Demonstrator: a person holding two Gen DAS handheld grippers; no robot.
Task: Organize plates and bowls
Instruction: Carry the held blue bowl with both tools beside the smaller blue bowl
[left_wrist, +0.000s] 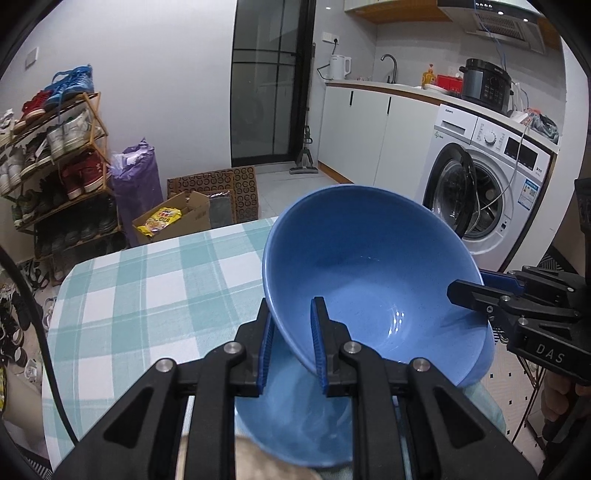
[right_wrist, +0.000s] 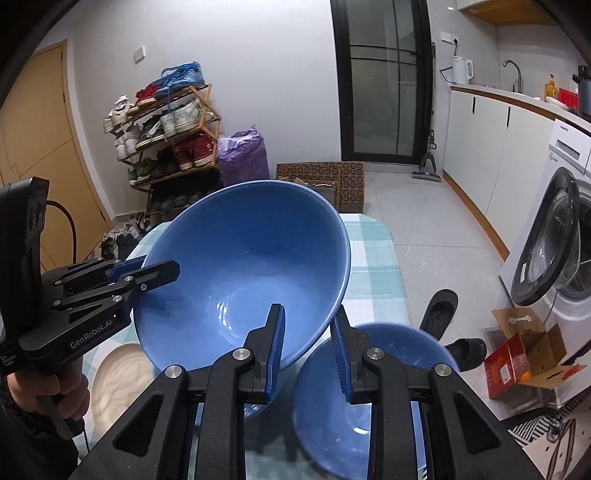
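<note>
Clearly, a large blue bowl (left_wrist: 369, 273) is held tilted above the checked tablecloth (left_wrist: 147, 295), gripped at opposite sides of its rim by both grippers. In the left wrist view, the left gripper (left_wrist: 293, 345) is seen closed on the near-left rim: one blue-padded finger lies inside the bowl, the other outside against the wall. The right gripper (left_wrist: 476, 291) is seen at the right, clamped on the bowl's right rim in the same way.

In the right wrist view, the right gripper (right_wrist: 306, 354) pinches the near-right rim of the bowl (right_wrist: 243, 273), one finger inside and one outside, while the left gripper (right_wrist: 147, 275) bites the left rim. A second blue bowl (right_wrist: 369, 391) rests upright on the table, near and right, just below the held one. A pale plate (right_wrist: 118, 380) is seen lower left on the cloth.
</note>
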